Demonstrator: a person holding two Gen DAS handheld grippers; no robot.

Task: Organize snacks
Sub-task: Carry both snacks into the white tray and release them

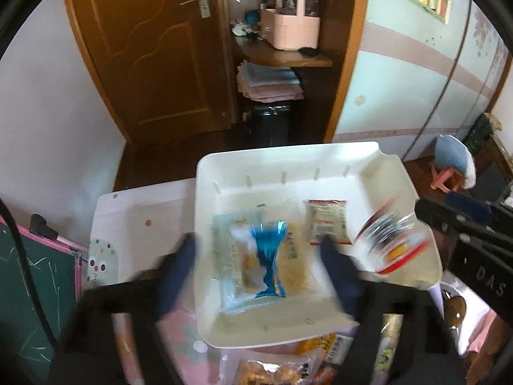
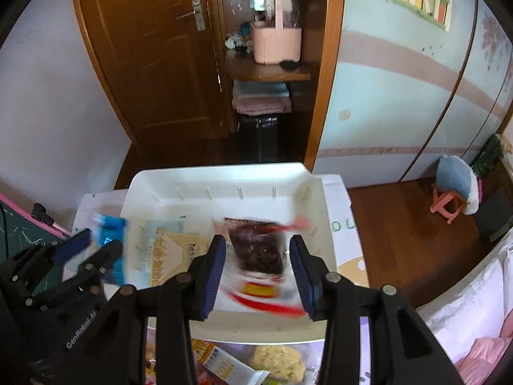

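A white plastic bin [image 1: 288,160] [image 2: 224,176] stands on the table. In it lie a yellow-and-pale packet [image 2: 166,253], a small red-edged packet [image 1: 327,221] and others. My left gripper [image 1: 259,250] is open over the bin; a clear packet with a blue band [image 1: 269,256] is blurred between its fingers and looks released. My right gripper [image 2: 256,256] is open over the bin's right side; a clear packet of dark dried fruit with red print [image 2: 259,256] is blurred between its fingers, also shown in the left wrist view [image 1: 394,240].
More snack packets lie on the table in front of the bin [image 2: 275,362] [image 1: 288,365]. A green chalkboard with pink frame [image 1: 29,276] is at the left. A pink stool [image 2: 449,202] stands on the floor at the right. A wooden door and shelves are behind.
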